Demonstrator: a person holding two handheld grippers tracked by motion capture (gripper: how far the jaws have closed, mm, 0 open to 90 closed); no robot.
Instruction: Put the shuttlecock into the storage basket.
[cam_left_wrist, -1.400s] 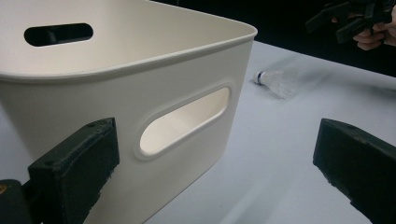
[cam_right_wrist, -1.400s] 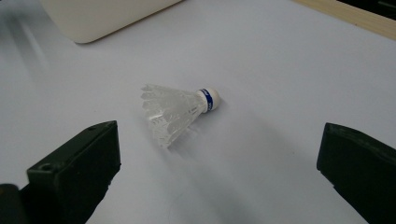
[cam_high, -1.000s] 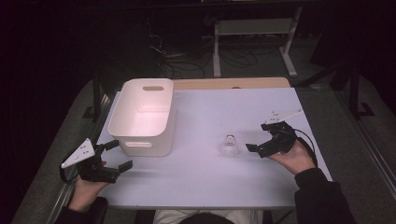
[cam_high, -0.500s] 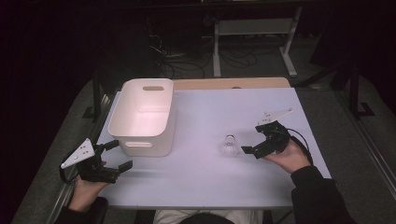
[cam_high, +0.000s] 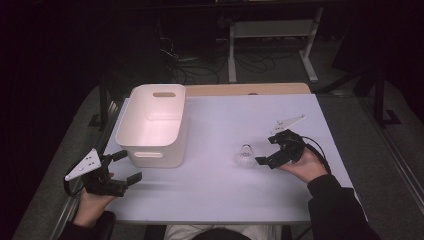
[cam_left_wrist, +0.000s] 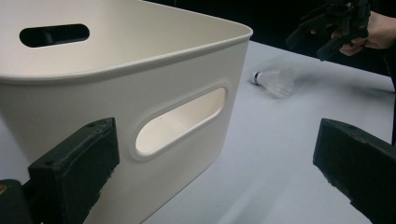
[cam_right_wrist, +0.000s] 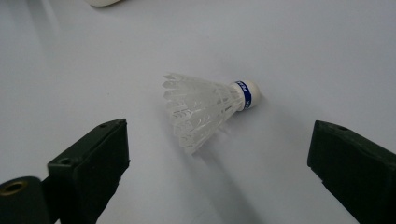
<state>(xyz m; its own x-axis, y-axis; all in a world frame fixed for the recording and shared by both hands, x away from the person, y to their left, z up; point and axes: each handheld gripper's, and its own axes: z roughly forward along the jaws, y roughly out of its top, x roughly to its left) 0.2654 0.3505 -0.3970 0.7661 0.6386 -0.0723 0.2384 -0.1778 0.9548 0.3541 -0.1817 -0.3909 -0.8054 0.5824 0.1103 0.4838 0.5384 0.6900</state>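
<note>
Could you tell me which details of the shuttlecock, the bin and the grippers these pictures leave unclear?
- Shuttlecock: the print on its blue band is too small to read in the right gripper view.
- White bin: its base is cut off by the bottom edge of the left gripper view.
- Right gripper: its fingers merge into one dark shape in the high view.

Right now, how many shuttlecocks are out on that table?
1. The shuttlecock lies on its side on the white table, right of the white bin and just ahead of the right gripper. Part of the bin's inside is hidden from view.
</note>
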